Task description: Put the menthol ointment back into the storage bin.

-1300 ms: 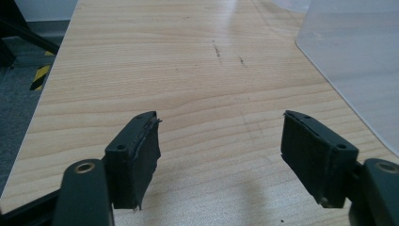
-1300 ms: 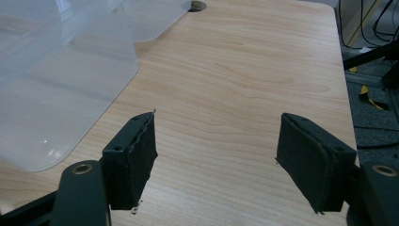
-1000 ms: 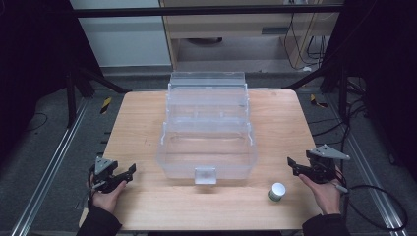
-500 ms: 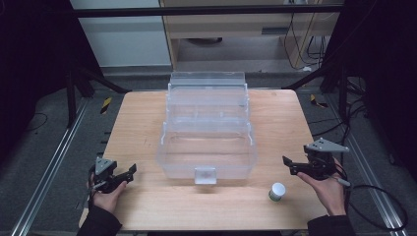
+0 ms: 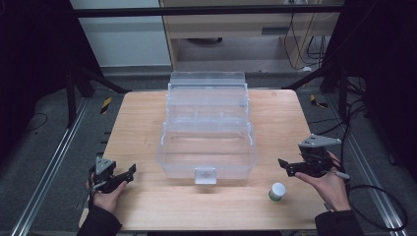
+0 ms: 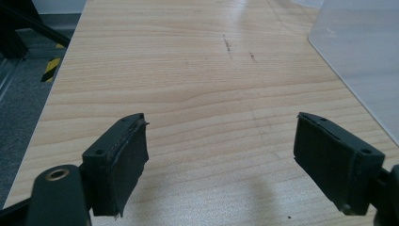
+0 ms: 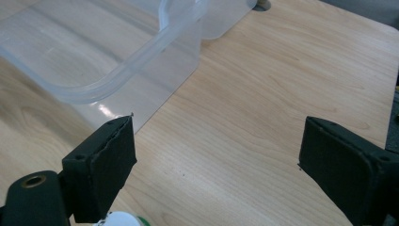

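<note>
A clear plastic storage box (image 5: 206, 142) with stepped open tiers stands in the middle of the wooden table (image 5: 147, 118). A small green bottle with a white cap (image 5: 277, 191) stands upright near the front right. My right gripper (image 5: 284, 166) hovers just above and behind the bottle, apart from it. Its jaws have just been opening and stand open with nothing between them. In the right gripper view, my right gripper (image 7: 219, 141) faces the box's corner (image 7: 117, 80), and the bottle's cap (image 7: 120, 219) peeks in at the bottom edge. My left gripper (image 5: 129, 173) rests open at the front left, over bare wood in its own view (image 6: 221, 136).
The table's left edge (image 6: 56, 89) drops to a grey floor with a metal rail (image 5: 54, 162). The box wall (image 6: 362, 61) lies to the right of my left gripper. Dark frame posts and cables (image 5: 373, 191) stand around the table.
My right gripper has lifted up and away from the bottle, and its jaws have spread wider. The bottle stays in place on the table. The left gripper has not moved.
</note>
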A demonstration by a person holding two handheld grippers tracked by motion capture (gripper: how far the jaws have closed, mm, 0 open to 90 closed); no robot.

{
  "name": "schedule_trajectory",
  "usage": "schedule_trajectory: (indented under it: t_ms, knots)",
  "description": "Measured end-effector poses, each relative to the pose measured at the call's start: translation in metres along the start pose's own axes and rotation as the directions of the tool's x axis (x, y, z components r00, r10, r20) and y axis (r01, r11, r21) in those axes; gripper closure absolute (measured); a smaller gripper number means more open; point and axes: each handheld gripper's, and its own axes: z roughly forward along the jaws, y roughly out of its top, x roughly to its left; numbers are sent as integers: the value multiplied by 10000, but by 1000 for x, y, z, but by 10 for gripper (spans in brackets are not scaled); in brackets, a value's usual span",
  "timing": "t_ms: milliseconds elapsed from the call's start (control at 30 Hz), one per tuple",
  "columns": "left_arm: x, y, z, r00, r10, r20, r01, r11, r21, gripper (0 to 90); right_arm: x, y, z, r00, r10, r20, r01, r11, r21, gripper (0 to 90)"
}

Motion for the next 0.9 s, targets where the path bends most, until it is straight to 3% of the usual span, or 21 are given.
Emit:
schedule_trajectory:
  t_ms: [300, 400, 533, 800, 867, 900]
  knots:
    - [0, 0, 0, 10000, -1, -32, 1, 10000, 66, 168, 7, 8, 1, 9926, -1012, -676, 1066, 9910, 807, 102]
    - [0, 0, 0, 10000, -7, -23, 7, 10000, 80, 168, 9, 9, 1, 9907, -1091, -813, 1167, 9886, 954, 101]
    - [0, 0, 1, 10000, 7, -4, -7, 9999, 118, 168, 13, 11, 2, 9809, -1490, -1249, 1655, 9770, 1347, 100]
    - [-1, 0, 1, 10000, 26, -19, -26, 9999, 146, 169, 16, 12, 5, 9699, -1851, -1580, 2115, 9623, 1711, 114]
    - [-1, 0, 1, 10000, 40, -26, -40, 9999, 149, 169, 17, 13, 6, 9648, -1990, -1718, 2290, 9572, 1770, 118]
    - [-1, 0, 1, 10000, 49, -30, -49, 9999, 149, 168, 18, 13, 6, 9556, -2313, -1824, 2637, 9476, 1805, 119]
